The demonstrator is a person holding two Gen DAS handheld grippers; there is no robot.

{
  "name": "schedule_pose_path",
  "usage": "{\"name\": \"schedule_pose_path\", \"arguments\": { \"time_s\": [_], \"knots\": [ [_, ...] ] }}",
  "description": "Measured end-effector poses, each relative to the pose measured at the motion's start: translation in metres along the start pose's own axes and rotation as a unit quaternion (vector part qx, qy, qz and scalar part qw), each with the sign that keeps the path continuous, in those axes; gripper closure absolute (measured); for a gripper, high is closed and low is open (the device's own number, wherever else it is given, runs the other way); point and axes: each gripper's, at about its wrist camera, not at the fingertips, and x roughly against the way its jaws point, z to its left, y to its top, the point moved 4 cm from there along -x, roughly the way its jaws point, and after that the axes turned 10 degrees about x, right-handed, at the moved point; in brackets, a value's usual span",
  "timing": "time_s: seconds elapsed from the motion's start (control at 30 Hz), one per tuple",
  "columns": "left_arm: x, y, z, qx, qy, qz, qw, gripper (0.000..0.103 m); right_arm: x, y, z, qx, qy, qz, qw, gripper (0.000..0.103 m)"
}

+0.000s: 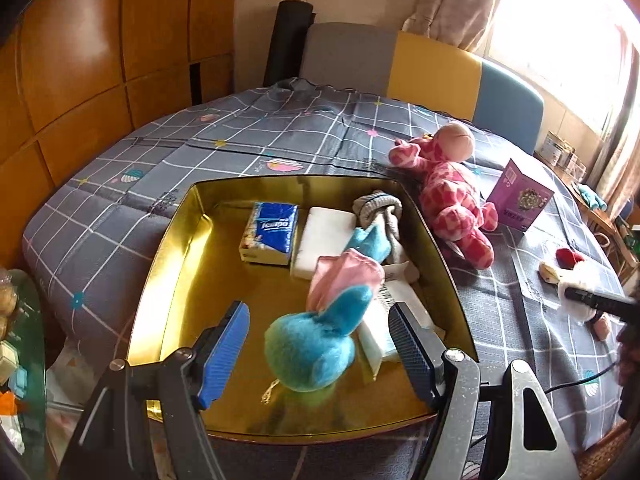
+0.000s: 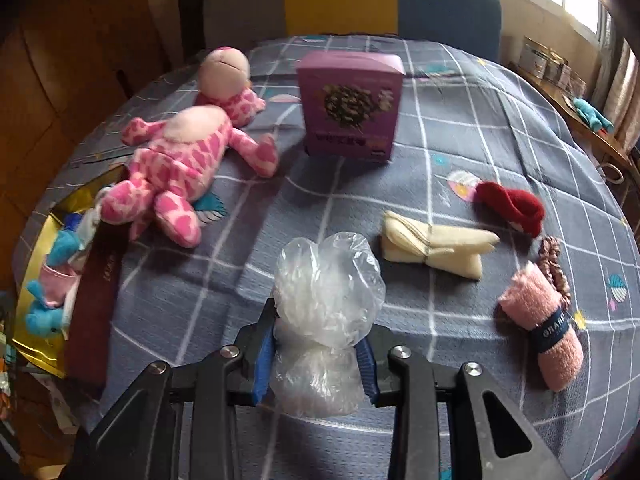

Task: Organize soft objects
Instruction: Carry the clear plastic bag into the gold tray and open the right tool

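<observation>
My left gripper (image 1: 318, 312) hangs open over the gold tin (image 1: 188, 248). A blue plush toy (image 1: 312, 348) lies in the tin between the blue pads (image 1: 224, 352), and neither pad touches it. The tin also holds a blue tissue pack (image 1: 272, 232), a white pad (image 1: 324, 240), grey socks (image 1: 376, 204) and a pink cloth (image 1: 344, 276). My right gripper (image 2: 318, 332) is shut on a crumpled clear plastic bag (image 2: 328, 280) above the checked bedspread (image 2: 460, 140). A pink spotted plush (image 2: 176, 168) lies to its left, beside the tin.
A purple box (image 2: 352, 108) stands upright behind the bag. To the right lie a red sock (image 2: 512, 204), a folded cream cloth (image 2: 436, 248), a rolled pink towel (image 2: 540, 328) and a scrunchie (image 2: 554, 268). Chairs stand at the far edge.
</observation>
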Motion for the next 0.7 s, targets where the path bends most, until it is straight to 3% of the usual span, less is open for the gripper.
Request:
{"name": "schedule_pose_path", "arguments": {
  "time_s": [0.23,0.43,0.7],
  "knots": [
    [-0.002,-0.001,0.023,0.021,0.012,0.002,0.9997,0.030,0.003,0.042,0.087,0.041,0.092,-0.034,0.994,0.068],
    [0.004,0.013,0.056,0.057,0.035,-0.017,0.9976,0.030,-0.005,0.082,0.189,0.090,0.196,-0.051,0.975,0.068],
    [0.003,0.020,0.088,0.093,0.047,-0.019,0.9944,0.031,-0.060,0.118,0.287,0.103,0.248,-0.026,0.963,0.066]
  ]
}}
